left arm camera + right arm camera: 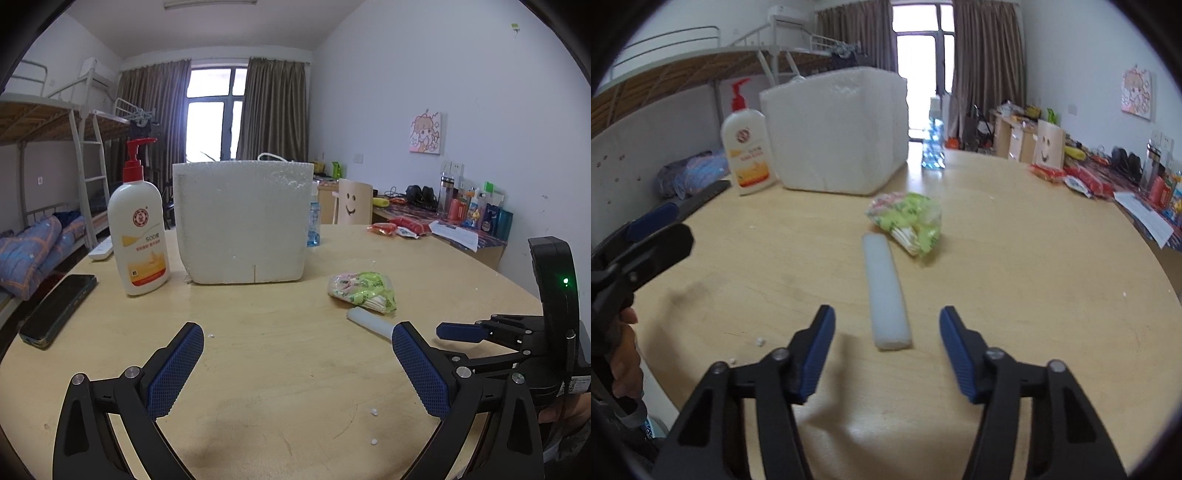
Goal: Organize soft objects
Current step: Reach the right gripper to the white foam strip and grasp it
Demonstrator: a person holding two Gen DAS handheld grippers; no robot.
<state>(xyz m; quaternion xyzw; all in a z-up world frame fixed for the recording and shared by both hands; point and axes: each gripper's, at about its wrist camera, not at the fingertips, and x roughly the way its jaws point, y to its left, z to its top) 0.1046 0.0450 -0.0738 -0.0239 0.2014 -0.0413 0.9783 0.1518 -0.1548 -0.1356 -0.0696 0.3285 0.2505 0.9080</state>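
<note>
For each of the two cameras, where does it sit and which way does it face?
Left wrist: sits on the left gripper, jaws open, facing the foam box and lotion bottle; the right gripper shows at its right edge.
Right wrist: sits on the right gripper, jaws open, facing down along the foam stick; the left gripper and a hand show at left.
Shared: table, box, bottle, stick, green packet.

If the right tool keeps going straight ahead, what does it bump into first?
Probably the white foam stick. It lies on the table straight ahead of the right tool, whose jaws stand open and haven't touched it.
</note>
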